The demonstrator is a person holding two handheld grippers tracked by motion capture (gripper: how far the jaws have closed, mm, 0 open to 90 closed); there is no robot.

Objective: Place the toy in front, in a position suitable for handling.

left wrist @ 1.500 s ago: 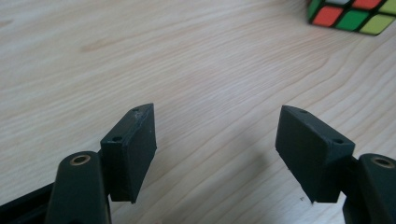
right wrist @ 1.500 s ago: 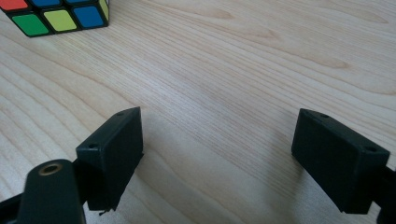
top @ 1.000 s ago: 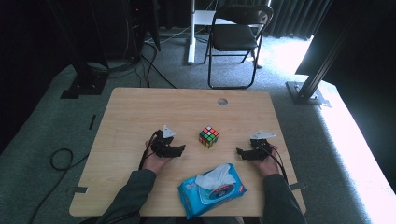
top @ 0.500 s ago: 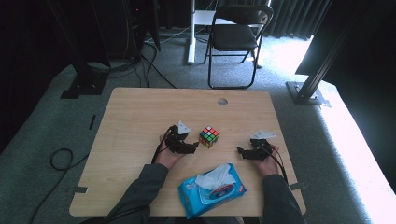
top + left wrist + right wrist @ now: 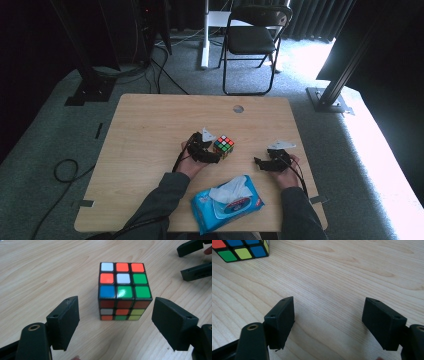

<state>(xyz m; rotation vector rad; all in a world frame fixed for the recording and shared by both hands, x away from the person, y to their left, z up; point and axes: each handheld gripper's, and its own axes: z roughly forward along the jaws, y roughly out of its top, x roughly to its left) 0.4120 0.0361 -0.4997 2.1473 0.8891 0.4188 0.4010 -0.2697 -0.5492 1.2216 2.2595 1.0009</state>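
A scrambled colour cube sits on the wooden table near its middle. My left gripper is right beside it on the left. In the left gripper view the cube stands just ahead of the gap, and the left gripper is open, its jaws wide apart and clear of the cube's sides. My right gripper rests farther right, open over bare wood. In the right gripper view a corner of the cube shows at top left, and the right gripper holds nothing.
A blue pack of wet wipes with a tissue sticking out lies near the table's front edge, between the forearms. A round hole is in the tabletop at the back. A folding chair stands behind the table.
My left gripper has moved right across the table up to the cube. The right gripper and the cube have stayed in place.
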